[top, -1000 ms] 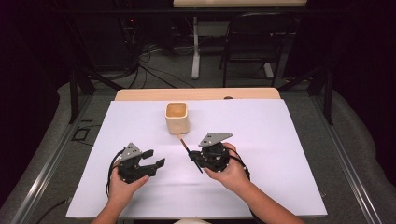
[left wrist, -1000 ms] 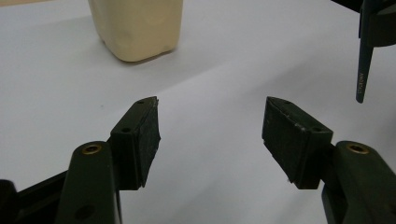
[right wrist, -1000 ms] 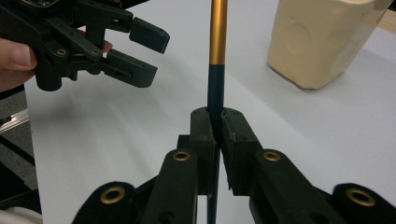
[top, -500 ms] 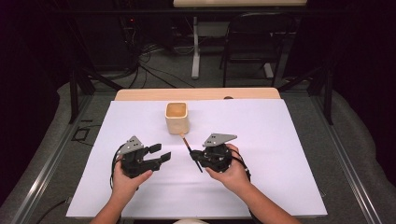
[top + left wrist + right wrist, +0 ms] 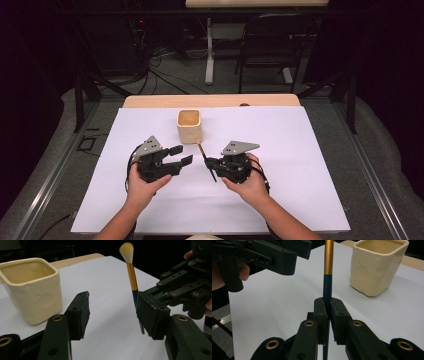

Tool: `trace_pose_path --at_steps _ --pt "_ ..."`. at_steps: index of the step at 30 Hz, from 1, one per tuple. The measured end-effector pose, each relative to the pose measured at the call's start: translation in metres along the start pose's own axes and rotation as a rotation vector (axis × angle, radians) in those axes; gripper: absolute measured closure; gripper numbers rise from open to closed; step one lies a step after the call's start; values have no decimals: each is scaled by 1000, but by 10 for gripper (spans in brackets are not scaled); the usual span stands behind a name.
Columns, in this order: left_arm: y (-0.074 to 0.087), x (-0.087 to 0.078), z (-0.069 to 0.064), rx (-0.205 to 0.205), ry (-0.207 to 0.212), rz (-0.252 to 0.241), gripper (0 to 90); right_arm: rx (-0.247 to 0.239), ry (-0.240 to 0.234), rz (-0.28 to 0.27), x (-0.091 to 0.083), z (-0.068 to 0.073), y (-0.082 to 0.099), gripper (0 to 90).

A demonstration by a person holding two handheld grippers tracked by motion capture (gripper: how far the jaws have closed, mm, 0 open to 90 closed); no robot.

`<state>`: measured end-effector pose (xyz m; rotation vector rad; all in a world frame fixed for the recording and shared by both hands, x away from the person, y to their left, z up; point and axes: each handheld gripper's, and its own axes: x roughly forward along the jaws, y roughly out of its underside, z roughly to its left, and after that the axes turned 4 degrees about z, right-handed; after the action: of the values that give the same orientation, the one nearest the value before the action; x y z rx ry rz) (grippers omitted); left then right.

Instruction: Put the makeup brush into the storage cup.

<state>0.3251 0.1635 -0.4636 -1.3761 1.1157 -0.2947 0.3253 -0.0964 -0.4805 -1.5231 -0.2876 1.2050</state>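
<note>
A make-up brush point(image 5: 203, 151) with a black and gold handle point(image 5: 328, 260) and pale bristles point(image 5: 126, 249) is held in my right gripper point(image 5: 210, 163), which is shut on the dark lower handle point(image 5: 328, 306). The brush tilts toward a cream square cup point(image 5: 189, 125), which stands upright just behind both grippers point(image 5: 32, 290). My left gripper point(image 5: 183, 154) hovers left of the brush, open point(image 5: 112, 312). Its jaws have just been closing a little, with nothing between them. The brush stands just beyond its right jaw.
A white sheet point(image 5: 300, 165) covers the wooden table point(image 5: 150, 101). A dark chair point(image 5: 272, 45) and cables lie beyond the far edge. The right gripper's body point(image 5: 180, 287) is close to the left gripper's right side.
My left gripper has risen and moved forward and right, toward the brush, and its jaws have narrowed slightly. The right gripper and the brush have stayed put.
</note>
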Motion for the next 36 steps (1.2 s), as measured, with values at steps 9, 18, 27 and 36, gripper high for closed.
trace_pose_path --at_steps 9,18,27,36 --pt "-9 3 -3 -13 16 7 437 4 8 -27 -2 0 0 835" --pt "-19 4 -8 -22 45 -31 435 17 22 -55 -8 -4 -3 835" --pt "-22 9 -13 -36 73 -40 436 35 28 -74 -12 -7 -1 835" --pt "-15 11 -12 -65 110 -46 478 44 18 -73 -7 -2 5 835"
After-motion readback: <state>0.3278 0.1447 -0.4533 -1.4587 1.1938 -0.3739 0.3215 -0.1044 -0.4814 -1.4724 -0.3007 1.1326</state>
